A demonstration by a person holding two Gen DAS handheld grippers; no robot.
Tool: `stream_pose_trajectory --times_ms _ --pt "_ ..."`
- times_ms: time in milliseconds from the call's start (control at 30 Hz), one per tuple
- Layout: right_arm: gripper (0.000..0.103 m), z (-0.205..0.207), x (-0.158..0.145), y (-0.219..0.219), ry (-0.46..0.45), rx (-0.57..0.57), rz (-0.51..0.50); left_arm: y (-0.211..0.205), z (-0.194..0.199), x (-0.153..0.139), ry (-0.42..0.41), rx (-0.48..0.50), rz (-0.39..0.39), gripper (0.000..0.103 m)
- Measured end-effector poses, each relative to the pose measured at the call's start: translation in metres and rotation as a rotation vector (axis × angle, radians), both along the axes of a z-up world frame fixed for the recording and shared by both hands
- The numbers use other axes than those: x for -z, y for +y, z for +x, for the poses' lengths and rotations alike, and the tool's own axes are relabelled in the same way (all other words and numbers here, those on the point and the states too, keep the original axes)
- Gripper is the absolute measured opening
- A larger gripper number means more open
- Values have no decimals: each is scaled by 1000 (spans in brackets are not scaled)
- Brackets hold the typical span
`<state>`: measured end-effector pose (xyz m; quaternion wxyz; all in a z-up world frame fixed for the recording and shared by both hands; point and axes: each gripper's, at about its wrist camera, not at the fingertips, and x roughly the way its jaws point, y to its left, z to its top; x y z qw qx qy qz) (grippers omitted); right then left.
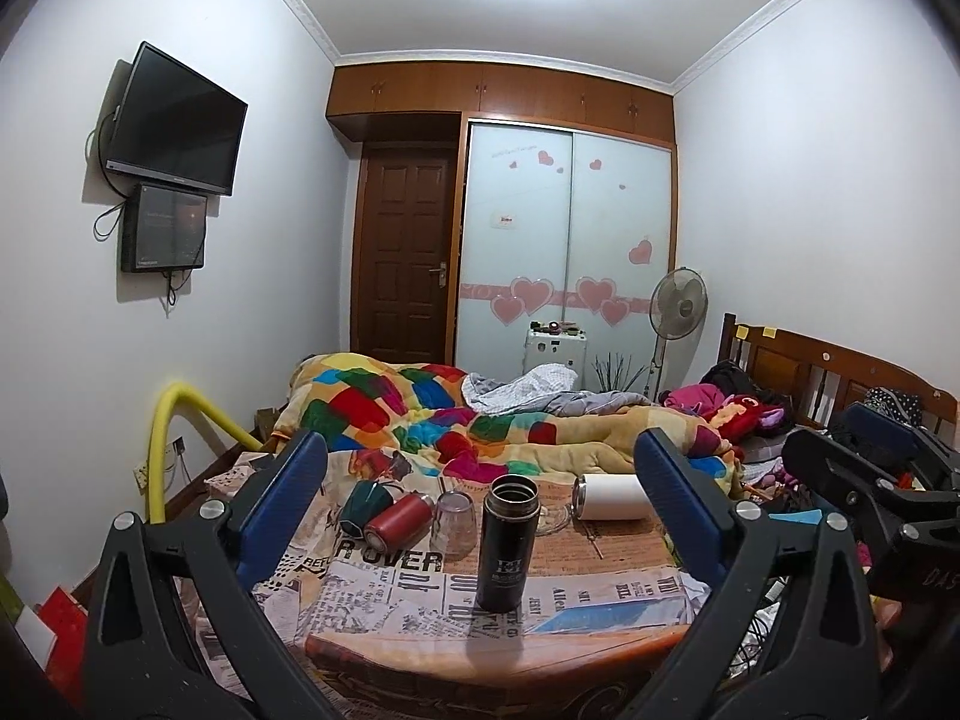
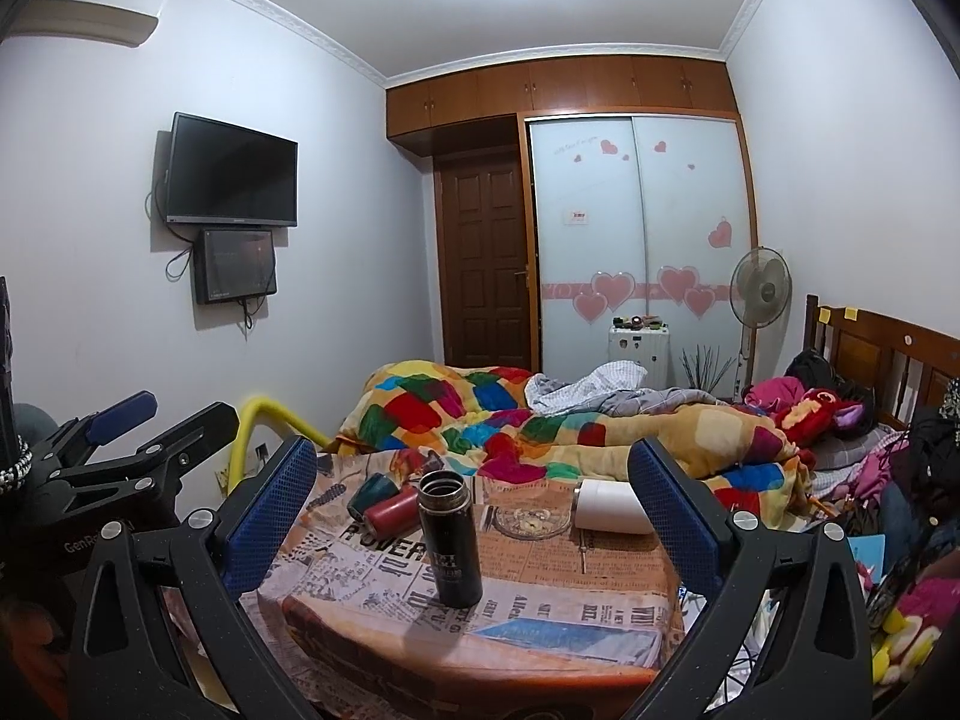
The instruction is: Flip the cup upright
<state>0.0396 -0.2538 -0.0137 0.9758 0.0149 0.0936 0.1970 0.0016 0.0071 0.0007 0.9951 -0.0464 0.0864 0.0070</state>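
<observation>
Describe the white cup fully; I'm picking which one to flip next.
The white cup is a plain matte cylinder with a silvery metal rim at its mouth. It lies on its side at the table's far right, on the newsprint cloth, mouth facing left toward the glass dish. In both views a blue gripper finger hides its right end. Nothing grips it.

White walls (image 1: pixel 810 192), wardrobe (image 1: pixel 567 240), wall TV (image 1: pixel 177 120)

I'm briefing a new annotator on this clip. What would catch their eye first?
Probably the black flask, standing upright and open near the middle of the newspaper-print table. Behind it lie a red flask at the left and a white cup at the right, both on their sides. Beyond is a bright patchwork blanket.
</observation>
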Motion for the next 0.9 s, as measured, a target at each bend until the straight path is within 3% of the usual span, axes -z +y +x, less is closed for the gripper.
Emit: stream_pose_trajectory --times_ms 900 --pt "103 -2 -2 -2 -7 3 2 1 -3 -4 -5 25 2 103"
